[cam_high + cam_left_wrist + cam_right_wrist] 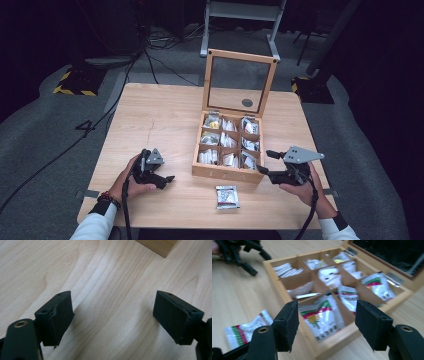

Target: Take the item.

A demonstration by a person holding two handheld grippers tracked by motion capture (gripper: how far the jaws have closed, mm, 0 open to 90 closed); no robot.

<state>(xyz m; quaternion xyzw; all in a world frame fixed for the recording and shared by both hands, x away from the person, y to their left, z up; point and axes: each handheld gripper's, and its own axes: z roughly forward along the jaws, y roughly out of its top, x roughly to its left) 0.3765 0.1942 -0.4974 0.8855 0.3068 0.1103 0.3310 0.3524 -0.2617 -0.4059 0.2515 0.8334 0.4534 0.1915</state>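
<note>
A wooden box (pixel 226 173) with several compartments full of white sachets stands on the table, its glass-paned lid (pixel 239 56) upright behind it. One loose sachet (pixel 227 196) lies flat in front of the box. My right gripper (pixel 264 162) is open at the box's near right corner. In the right gripper view its jaws (pixel 327 312) frame a red-and-green printed sachet (pixel 322 317) in the nearest compartment, without touching it. The loose sachet (pixel 247 328) lies to their left. My left gripper (pixel 162 172) rests low on the table left of the box, open (pixel 112 302) over bare wood.
The light wooden table (pixel 160 120) has bare room to the left and behind the box. A corner of the box (pixel 160 246) sits beyond the left jaws. Grey carpet, cables and a metal stand base (pixel 240 12) lie past the far edge.
</note>
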